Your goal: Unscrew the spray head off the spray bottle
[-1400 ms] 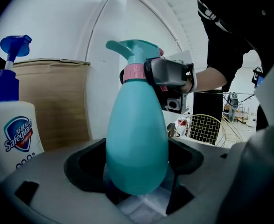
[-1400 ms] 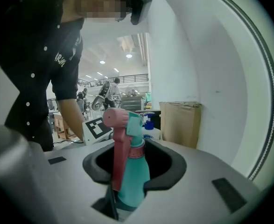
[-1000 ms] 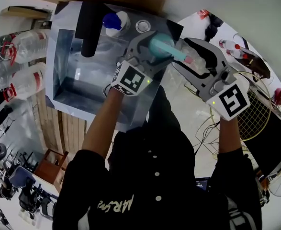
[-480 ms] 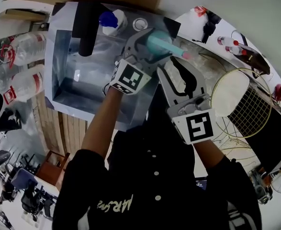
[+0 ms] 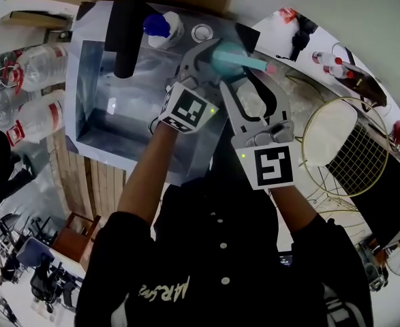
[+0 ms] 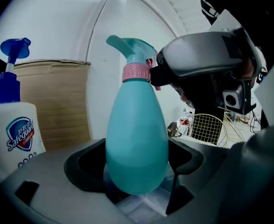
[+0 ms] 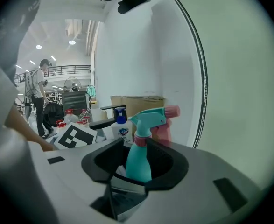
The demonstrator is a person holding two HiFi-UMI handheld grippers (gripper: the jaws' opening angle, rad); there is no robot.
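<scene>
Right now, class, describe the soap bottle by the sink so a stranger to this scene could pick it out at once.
Find the steel sink and follow its far rim to the black tap. Just right of the tap stands the soap bottle: white, with a blue pump head, unlike the teal spray bottle with its pink collar.

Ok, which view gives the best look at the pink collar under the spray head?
The left gripper view: the pink collar sits large, sharp and side-on atop the spray bottle. The right gripper view shows it much smaller and less clear. In the head view only the teal spray head shows; the collar cannot be made out.
</scene>
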